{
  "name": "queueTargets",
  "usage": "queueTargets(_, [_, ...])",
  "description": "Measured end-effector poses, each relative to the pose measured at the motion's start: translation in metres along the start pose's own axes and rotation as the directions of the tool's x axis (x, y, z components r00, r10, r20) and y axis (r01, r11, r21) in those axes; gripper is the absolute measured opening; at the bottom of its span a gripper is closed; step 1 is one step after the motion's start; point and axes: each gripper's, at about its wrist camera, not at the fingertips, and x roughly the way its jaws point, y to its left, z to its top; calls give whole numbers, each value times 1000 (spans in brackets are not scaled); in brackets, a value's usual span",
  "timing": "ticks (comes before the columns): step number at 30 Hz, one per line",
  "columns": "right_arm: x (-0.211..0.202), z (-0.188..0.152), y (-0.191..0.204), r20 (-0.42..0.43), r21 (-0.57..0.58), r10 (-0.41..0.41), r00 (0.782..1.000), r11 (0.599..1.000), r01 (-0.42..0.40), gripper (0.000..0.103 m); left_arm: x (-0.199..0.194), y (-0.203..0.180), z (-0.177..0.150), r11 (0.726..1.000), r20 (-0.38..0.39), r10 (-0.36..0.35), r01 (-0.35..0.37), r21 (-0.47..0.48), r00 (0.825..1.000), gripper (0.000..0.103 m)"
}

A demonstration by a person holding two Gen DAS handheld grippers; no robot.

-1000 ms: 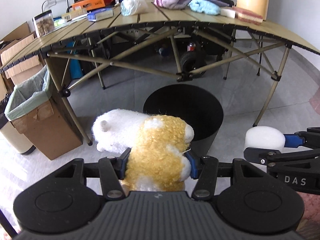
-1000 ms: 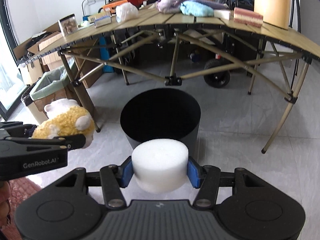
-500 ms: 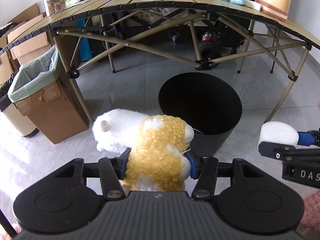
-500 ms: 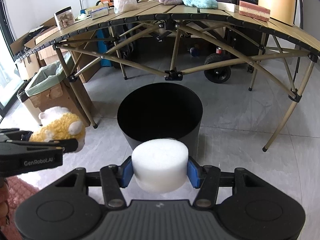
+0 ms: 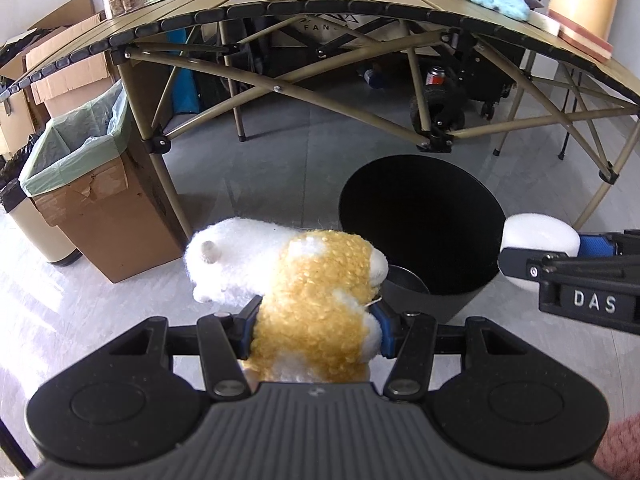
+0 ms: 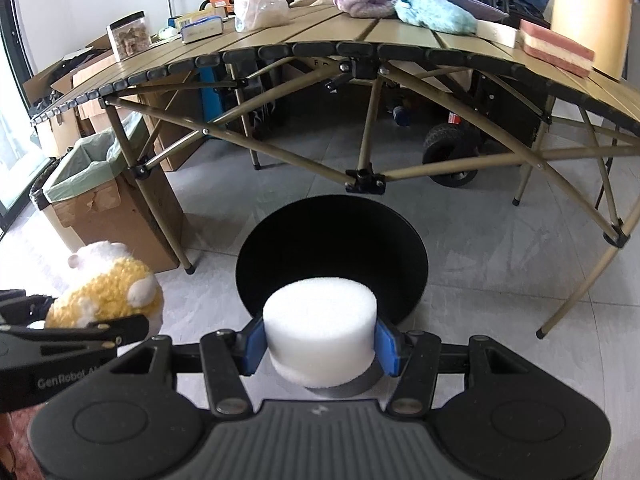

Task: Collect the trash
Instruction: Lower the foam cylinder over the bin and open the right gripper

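A round black bin (image 5: 420,224) (image 6: 332,252) stands on the grey floor in front of a folding table. My left gripper (image 5: 312,328) is shut on a yellow and white plush toy (image 5: 304,292), held just left of the bin's near rim. In the right wrist view the same plush toy (image 6: 108,292) shows at the lower left. My right gripper (image 6: 320,344) is shut on a white foam cylinder (image 6: 320,324), which hangs over the bin's near edge. From the left wrist view the foam cylinder (image 5: 540,236) sits at the bin's right rim.
A tan slatted folding table (image 6: 360,44) with crossed legs carries a jar, boxes, plush items and a bag. A cardboard box lined with a green bag (image 5: 92,184) stands left, beside a beige bin (image 5: 36,232). A wheeled cart (image 6: 456,152) sits under the table.
Both grippers have moved forward toward the black bin, still gripping their objects. The foam cylinder now overlaps the bin's near rim; the plush toy sits closer to its left side.
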Motion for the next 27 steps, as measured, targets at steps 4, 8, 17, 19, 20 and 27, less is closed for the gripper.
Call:
queueTargets(4, [13,14,3,-7,-12,0,1000,1000,0,54,6,4,8,1000,-4,10,-10,-13,1000,54])
queueTargets(8, [29,30,8,-19,-26,1,1000,1000,-2,54,11,8,15,999,-4,19,-19,-29,1000,54])
queueTargets(17, [70,54,13,-91,-14,9,996,1000,-10,54,24,17,36,997,-10,47,-47,-62,999,54])
queueTargets(19, [79,57,13,-110,-8,11,994,1000,-12,54,27,19,41,996,-13,52,-53,-69,999,54])
queueTargets(20, [83,59,13,-119,-5,11,993,1000,-12,54,29,21,43,996,-13,55,-56,-73,998,54])
queueTargets(27, [109,68,6,-174,37,11,985,999,-4,54,39,29,59,993,-23,73,-74,-95,997,54])
